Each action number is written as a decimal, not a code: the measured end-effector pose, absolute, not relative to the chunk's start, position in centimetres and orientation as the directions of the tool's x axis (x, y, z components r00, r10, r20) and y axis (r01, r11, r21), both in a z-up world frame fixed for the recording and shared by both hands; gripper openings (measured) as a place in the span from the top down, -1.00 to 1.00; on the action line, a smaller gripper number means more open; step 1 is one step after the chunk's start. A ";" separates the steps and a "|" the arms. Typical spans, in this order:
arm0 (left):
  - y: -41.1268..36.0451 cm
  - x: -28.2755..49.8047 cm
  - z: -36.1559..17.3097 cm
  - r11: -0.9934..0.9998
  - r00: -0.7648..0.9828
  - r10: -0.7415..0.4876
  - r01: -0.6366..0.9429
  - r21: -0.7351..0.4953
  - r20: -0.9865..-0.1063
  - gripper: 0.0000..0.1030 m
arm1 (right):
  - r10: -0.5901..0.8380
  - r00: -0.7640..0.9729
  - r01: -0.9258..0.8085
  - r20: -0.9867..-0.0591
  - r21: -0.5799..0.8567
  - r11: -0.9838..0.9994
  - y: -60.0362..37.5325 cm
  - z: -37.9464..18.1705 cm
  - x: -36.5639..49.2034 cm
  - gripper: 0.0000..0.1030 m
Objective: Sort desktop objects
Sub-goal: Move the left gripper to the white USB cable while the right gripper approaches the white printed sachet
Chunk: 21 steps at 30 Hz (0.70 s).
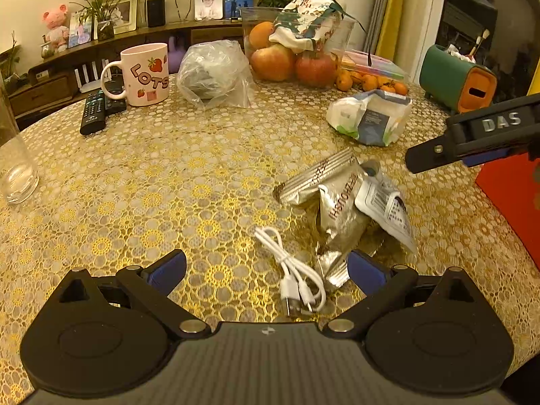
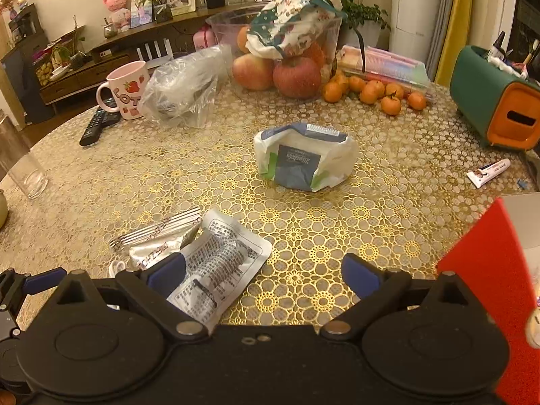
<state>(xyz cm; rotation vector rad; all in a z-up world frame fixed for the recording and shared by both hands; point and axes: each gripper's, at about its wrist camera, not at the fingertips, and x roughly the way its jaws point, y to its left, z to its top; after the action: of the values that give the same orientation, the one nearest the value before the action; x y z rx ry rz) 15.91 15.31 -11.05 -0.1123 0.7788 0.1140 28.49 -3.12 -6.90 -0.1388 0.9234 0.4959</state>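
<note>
Wrappers are what I am lined up on: a crumpled silver foil packet (image 1: 334, 202) and a flat white sachet (image 2: 219, 270) printed with small text lie together close to the near edge of the worktop, with a coiled white cable (image 1: 297, 276) just beside them. My left tool (image 1: 266, 270) sits low over the cable with its blue-padded fingers spread wide and nothing between them; the right-hand pad is touching or nearly touching the lowest fold of the foil. My right tool (image 2: 263, 278) is equally wide open and empty, hanging over the sachet, whose corner lies under its left finger. I judge this as the approach before a pick, with nothing sorted in hand yet. Next I would want to settle on one item per tool, drop until the pads straddle it, and close gently, since foil will slide and crumple and the cable loops could snag. A red box (image 2: 479, 287) stands at the right edge of the worktop and looks like a possible drop place, though I cannot tell that for sure. Further in sit a folded white pouch (image 2: 303, 158), a clear plastic bag (image 2: 185, 87), a pink mug (image 2: 126, 91), a remote (image 1: 92, 109), a glass (image 1: 17, 168) at the left edge, a fruit bowl (image 1: 293, 50) with small oranges (image 2: 374, 91) beside it, a green and orange holder (image 2: 496, 101) and a small tube (image 2: 487, 172). The worktop (image 1: 152, 185) wears a gold floral lace cover; behind it is a warm-lit living room with a shelf of photos and plants.
</note>
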 end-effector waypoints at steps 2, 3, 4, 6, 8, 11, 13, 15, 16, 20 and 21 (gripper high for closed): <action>15.4 16.0 -11.2 0.989 0.705 0.053 -0.137 -0.062 -0.707 -0.98 | 0.345 0.502 -0.463 -0.793 0.091 0.882 -2.6 -7.0 29.0 -0.92; 15.4 16.0 -11.3 0.989 0.703 0.052 -0.136 -0.062 -0.709 -0.98 | 0.342 0.504 -0.461 -0.793 0.088 0.883 -2.4 -7.1 29.2 -0.92; 15.3 16.1 -11.4 0.989 0.701 0.050 -0.134 -0.062 -0.712 -0.98 | 0.339 0.505 -0.458 -0.794 0.086 0.885 -2.1 -7.2 29.5 -0.92; 15.3 16.1 -11.6 0.990 0.697 0.044 -0.127 -0.063 -0.716 -0.97 | 0.333 0.505 -0.447 -0.796 0.088 0.890 -1.7 -7.6 29.9 -0.91; 15.2 16.0 -11.9 0.991 0.692 0.041 -0.122 -0.062 -0.721 -0.97 | 0.324 0.505 -0.440 -0.800 0.085 0.894 -1.3 -7.9 30.2 -0.90; 15.1 15.9 -12.2 0.991 0.688 0.031 -0.115 -0.067 -0.725 -0.97 | 0.312 0.500 -0.440 -0.808 0.074 0.895 -0.9 -8.6 30.5 -0.88; 15.1 15.9 -12.5 0.992 0.689 0.023 -0.108 -0.071 -0.725 -0.96 | 0.312 0.493 -0.440 -0.812 0.076 0.895 -1.0 -8.9 30.4 -0.83; 14.9 15.8 -12.6 0.992 0.689 0.021 -0.102 -0.069 -0.725 -0.90 | 0.313 0.489 -0.446 -0.814 0.075 0.892 -1.1 -9.2 30.2 -0.82; 14.8 15.9 -12.7 0.993 0.688 0.018 -0.099 -0.069 -0.725 -0.88 | 0.311 0.487 -0.447 -0.816 0.073 0.892 -1.1 -9.4 30.1 -0.80; 14.6 15.8 -12.8 0.993 0.695 0.022 -0.097 -0.064 -0.719 -0.74 | 0.281 0.467 -0.447 -0.838 0.051 0.893 -1.5 -10.5 29.7 -0.71; 14.5 15.7 -12.8 0.994 0.697 0.023 -0.095 -0.060 -0.717 -0.69 | 0.280 0.462 -0.446 -0.841 0.052 0.894 -1.7 -10.8 29.7 -0.71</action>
<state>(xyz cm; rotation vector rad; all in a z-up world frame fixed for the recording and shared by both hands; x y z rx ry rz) 15.71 14.53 -12.79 -0.0952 0.7976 0.0664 29.65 -1.68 -10.76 -0.1851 0.9952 0.4494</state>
